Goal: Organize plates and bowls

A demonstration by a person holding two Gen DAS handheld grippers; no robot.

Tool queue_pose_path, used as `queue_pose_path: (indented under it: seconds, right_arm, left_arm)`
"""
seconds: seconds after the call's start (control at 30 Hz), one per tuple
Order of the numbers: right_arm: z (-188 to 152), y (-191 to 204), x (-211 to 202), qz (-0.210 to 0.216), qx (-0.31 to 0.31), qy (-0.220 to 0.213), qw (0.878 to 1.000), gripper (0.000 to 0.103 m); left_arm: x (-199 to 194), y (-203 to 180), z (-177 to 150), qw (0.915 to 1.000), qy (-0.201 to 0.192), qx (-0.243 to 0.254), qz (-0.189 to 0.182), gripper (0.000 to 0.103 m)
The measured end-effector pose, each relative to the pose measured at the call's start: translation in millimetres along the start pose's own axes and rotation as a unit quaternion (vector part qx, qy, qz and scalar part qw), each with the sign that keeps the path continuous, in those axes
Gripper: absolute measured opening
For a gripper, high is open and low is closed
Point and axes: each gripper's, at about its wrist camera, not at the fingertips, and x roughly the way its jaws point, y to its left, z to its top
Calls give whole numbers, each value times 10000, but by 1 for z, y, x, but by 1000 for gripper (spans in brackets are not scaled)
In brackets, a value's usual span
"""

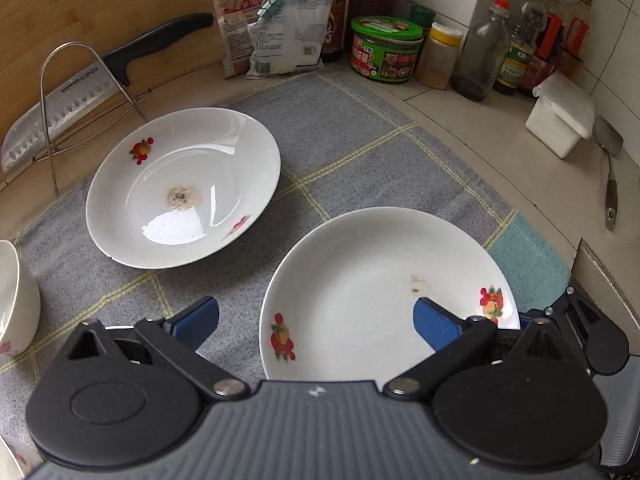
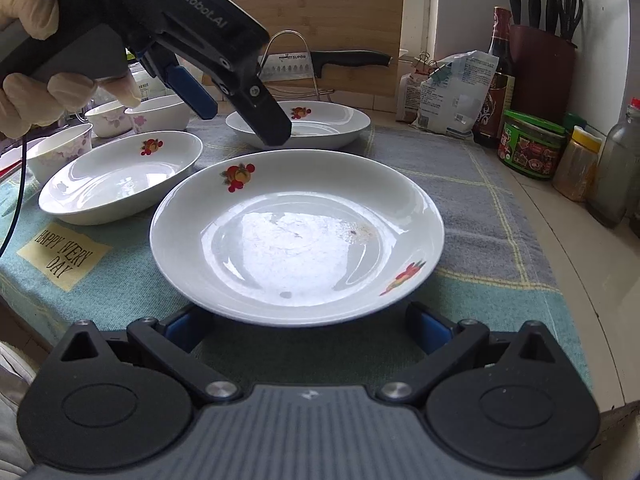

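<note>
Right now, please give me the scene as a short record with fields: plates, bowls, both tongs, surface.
plates: three white plates with fruit print; nearest plate, left plate, far plate
bowls: small flowered bowls at far left
left tongs: open, hanging above the plates, holding nothing
right tongs: open, at the nearest plate's front rim
surface: grey checked cloth on the counter

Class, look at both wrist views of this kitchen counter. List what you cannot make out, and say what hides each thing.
- Bowls, right wrist view: partly hidden behind the gloved hand and left tongs; their number is unclear.
- Bowl, left wrist view: cut off by the left edge.
- Near plate, left wrist view: near rim hidden by the tongs' body.
- Jar label, right wrist view: print too small to read.
- Knife block, right wrist view: blades hidden inside.
</note>
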Motion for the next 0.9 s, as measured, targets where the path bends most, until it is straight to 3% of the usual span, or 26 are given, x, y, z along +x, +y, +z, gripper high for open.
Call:
queue_pose_path:
  seconds: [0.13,0.53,0.9]
  right_arm:
    - [-1,1,-1,-22,10,-41,10000,103]
    - [1,2,-1,-63,52,46,10000,103]
    - [-3,2,-3,-3,-2,-105,9999,103]
  left_arm:
    - [18,4,6,9983,278,96,-500,102]
    - [50,19,17,9867,946,100,-1318,102]
    - [56,25,27,9849,1072,-96,-1356,102]
